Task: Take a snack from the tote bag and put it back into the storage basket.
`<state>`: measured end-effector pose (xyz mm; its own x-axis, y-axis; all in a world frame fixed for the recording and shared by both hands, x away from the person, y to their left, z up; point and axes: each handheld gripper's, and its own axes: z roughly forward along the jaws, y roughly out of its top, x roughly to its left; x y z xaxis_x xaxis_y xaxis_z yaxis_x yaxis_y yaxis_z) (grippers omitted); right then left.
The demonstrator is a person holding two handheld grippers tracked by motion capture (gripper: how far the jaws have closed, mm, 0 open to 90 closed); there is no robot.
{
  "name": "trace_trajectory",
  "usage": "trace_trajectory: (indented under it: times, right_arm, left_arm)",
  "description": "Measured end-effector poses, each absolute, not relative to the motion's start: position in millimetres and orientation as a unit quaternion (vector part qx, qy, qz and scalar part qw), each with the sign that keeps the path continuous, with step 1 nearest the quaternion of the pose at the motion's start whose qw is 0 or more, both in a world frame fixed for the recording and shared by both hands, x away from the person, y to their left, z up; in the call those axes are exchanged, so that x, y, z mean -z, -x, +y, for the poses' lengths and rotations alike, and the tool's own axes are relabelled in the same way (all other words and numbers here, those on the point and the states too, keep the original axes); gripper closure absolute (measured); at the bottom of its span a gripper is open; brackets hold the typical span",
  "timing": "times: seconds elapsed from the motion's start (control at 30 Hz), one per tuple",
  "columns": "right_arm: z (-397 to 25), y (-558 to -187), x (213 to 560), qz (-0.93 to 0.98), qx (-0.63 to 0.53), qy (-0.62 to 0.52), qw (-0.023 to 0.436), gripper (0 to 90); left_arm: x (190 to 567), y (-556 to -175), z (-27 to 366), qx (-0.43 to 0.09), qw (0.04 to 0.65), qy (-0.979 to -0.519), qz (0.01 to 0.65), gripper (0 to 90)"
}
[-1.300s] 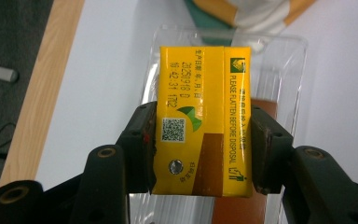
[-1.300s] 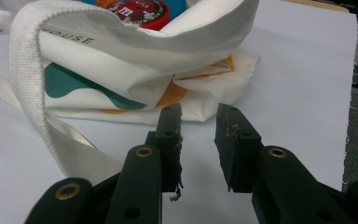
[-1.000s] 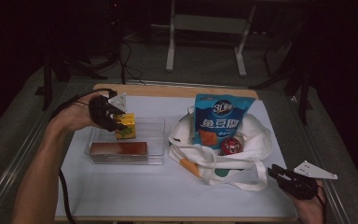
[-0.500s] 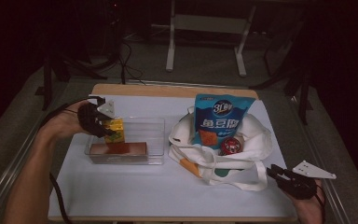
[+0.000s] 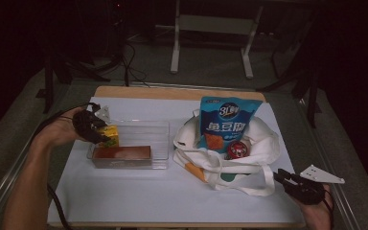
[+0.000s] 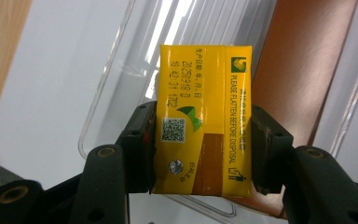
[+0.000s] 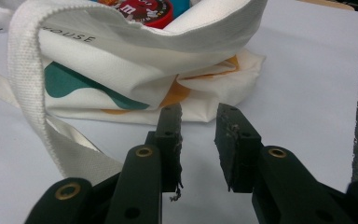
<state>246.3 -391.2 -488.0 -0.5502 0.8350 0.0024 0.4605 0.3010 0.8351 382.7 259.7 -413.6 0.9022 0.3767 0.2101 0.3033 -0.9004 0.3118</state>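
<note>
My left gripper (image 5: 95, 126) is shut on a yellow drink carton (image 5: 110, 136), which hangs at the left end of a clear plastic tray (image 5: 159, 128). In the left gripper view the carton (image 6: 203, 116) is clamped by its sides between both jaws of the gripper (image 6: 203, 113), above the tray's curved rim (image 6: 98, 98). A long brown box (image 5: 122, 153) lies along the tray's near side, beside the carton (image 6: 303, 60). My right gripper (image 5: 281, 177) rests at the table's near right, open with nothing between its jaws (image 7: 198, 112), just short of a white tote bag (image 7: 121, 70).
The tote bag (image 5: 261, 146) lies open at centre right, holding a blue snack bag (image 5: 225, 122) and a red round tin (image 5: 237, 149). A white sheet (image 5: 139, 196) covers the table, and its wooden edge (image 5: 172, 92) runs along the far side.
My left gripper has carried the yellow carton leftwards and slightly nearer, to the tray's left end. The right gripper has stayed put.
</note>
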Motion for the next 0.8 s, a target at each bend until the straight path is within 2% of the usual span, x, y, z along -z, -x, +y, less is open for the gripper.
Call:
trace_trajectory:
  times: [0.33, 0.43, 0.47, 0.6, 0.8]
  right_arm:
    - [-393, -245, 487, 0.773, -0.419, -0.419, 0.226, 70.9]
    - [-392, -246, 488, 0.774, -0.418, -0.418, 0.226, 70.6]
    - [-391, -246, 488, 0.776, -0.417, -0.417, 0.226, 70.3]
    - [-389, -246, 488, 0.777, -0.416, -0.416, 0.226, 70.0]
    - [-390, -246, 488, 0.776, -0.415, -0.416, 0.227, 70.0]
  left_arm:
    - [419, -384, 273, -0.108, 0.155, -0.951, 0.243, 48.8]
    - [414, -384, 272, -0.103, 0.166, -0.947, 0.255, 40.7]
    - [412, -384, 270, -0.105, 0.171, -0.945, 0.258, 35.3]
    - [403, -385, 265, -0.109, 0.210, -0.936, 0.260, 35.2]
    - [405, -389, 252, -0.117, 0.206, -0.937, 0.258, 35.8]
